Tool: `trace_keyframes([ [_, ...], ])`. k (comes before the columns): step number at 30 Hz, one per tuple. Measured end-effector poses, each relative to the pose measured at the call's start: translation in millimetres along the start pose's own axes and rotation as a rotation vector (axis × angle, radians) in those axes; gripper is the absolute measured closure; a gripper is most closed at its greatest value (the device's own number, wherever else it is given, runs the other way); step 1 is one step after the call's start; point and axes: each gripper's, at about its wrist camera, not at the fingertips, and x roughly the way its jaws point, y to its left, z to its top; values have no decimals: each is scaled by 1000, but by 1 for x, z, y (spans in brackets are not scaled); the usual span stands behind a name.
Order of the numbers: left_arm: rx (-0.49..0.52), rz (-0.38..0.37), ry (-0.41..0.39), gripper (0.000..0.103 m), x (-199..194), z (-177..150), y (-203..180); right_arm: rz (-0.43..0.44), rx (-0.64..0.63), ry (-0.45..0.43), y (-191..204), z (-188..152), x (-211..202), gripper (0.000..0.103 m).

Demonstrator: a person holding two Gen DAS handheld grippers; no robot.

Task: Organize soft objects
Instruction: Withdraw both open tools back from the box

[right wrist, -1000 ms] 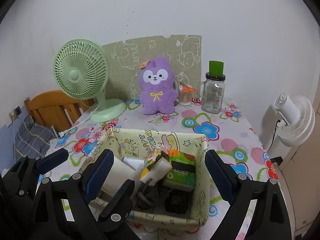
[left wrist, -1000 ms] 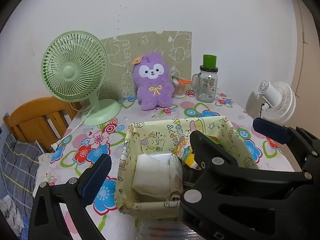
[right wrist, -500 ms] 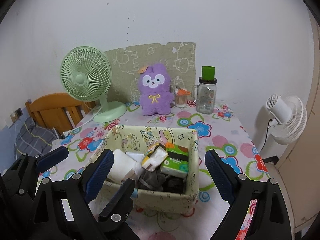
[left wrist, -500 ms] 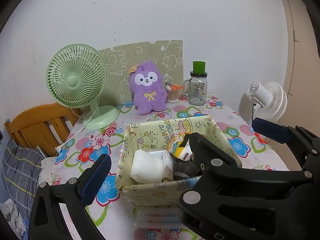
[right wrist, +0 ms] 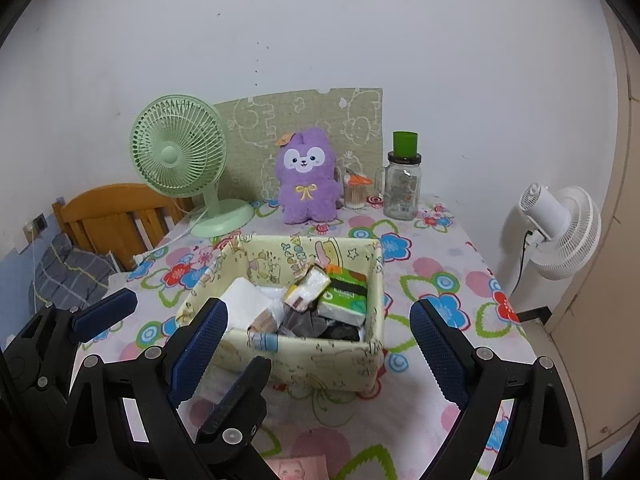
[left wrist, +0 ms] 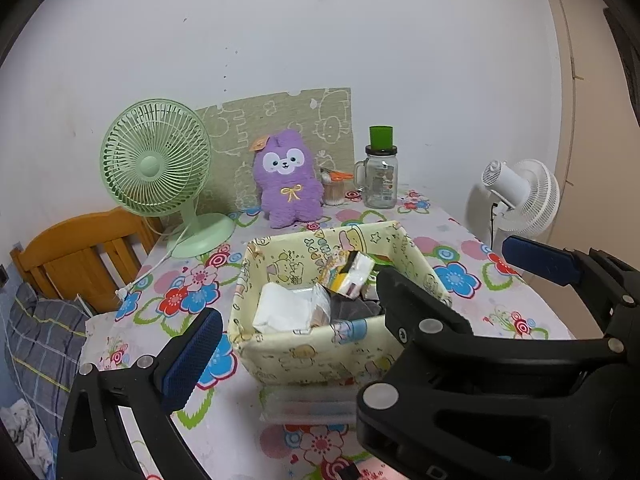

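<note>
Looking along our two claws, we see a square fabric bin [right wrist: 320, 360] with soft, cartoon-printed yellow walls standing on the flowered tablecloth [right wrist: 436, 280], well in front of a fuzzy purple plush [right wrist: 306, 178] that sits upright against the wall. Inside the bin lie a white tissue pack [right wrist: 250, 306] in crinkled clear wrap, a green tissue packet [right wrist: 344, 300] with flat rectangular faces, a small yellow-and-white packet [right wrist: 308, 290] tilted between them, and dark crumpled cloth [right wrist: 308, 324] at the near side.

Our left gripper [left wrist: 348, 292] is spread wide, its ribbed blue pads far apart on either side of the bin and touching nothing. Our right gripper [right wrist: 318, 338] is likewise spread, its pads just outside the bin's near corners, holding nothing.

A ribbed green desk fan [right wrist: 180, 148] stands left of the plush, and a clear glass jar [right wrist: 402, 188] with a green cap stands right of it.

Only the left wrist view shows a flat clear-wrapped pack [left wrist: 308, 404] lying on the cloth just before the bin; the green packet shows only in the right wrist view, since the right claw's black arm covers that corner in the left.
</note>
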Motion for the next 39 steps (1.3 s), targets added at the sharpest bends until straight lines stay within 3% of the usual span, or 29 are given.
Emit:
trace_keyframes([
  [20,21,-26,11,0,-21,-29,-12,-1,-2,26,1,-32,-23,9],
  [39,49,-75,63,0,3,-59,-19,37,-24,85,-4,-64,-2,9],
])
